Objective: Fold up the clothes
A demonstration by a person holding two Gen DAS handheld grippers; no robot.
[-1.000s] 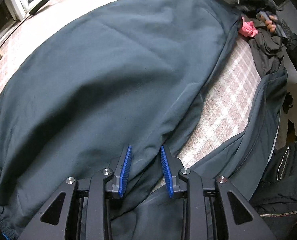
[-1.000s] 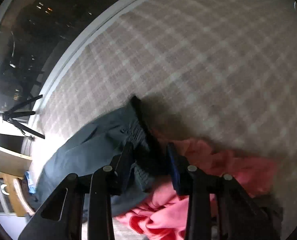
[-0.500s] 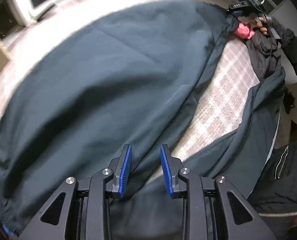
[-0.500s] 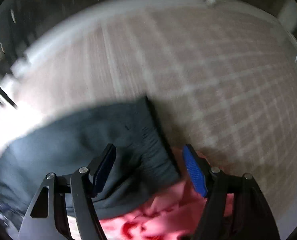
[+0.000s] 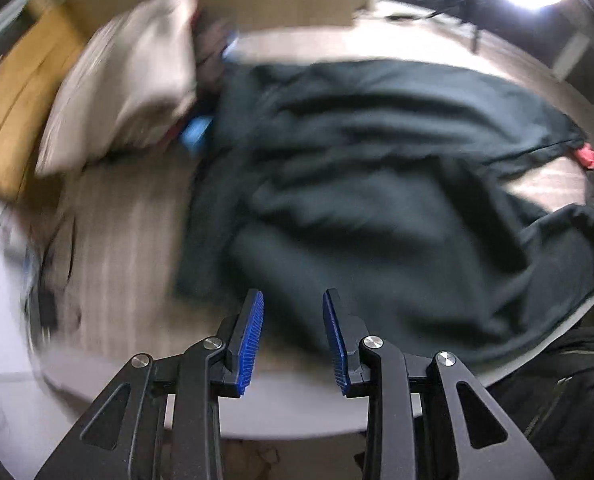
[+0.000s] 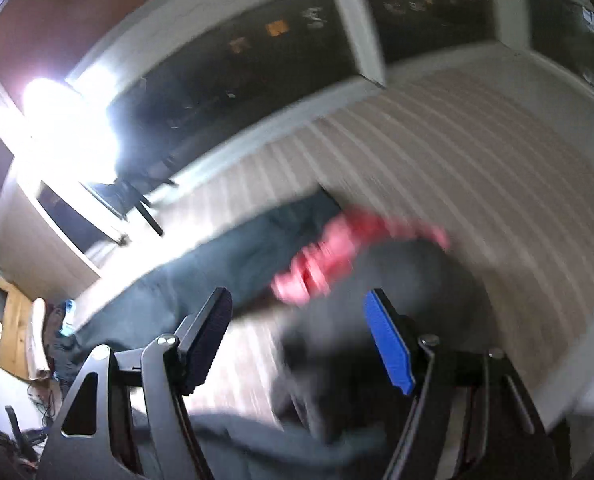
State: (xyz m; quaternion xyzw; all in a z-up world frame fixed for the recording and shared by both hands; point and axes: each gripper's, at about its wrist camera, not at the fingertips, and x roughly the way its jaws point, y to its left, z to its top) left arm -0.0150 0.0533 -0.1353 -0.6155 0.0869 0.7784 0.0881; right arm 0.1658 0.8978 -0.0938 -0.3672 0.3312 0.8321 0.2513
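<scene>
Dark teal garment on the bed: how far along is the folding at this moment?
Done: little that shows. The dark teal garment lies bunched and creased on the plaid bedcover, with no clean fold visible. In hand: nothing; the left gripper and the right gripper are both open and empty. Left: fold the teal garment, then the pink garment and the black jacket. Both views are blurred.

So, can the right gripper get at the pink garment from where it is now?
Probably yes. The right gripper is open and empty, and the pink garment lies on top of the dark clothing just ahead of its fingers, with nothing covering it. The picture is blurred, so the gap is hard to judge.
</scene>
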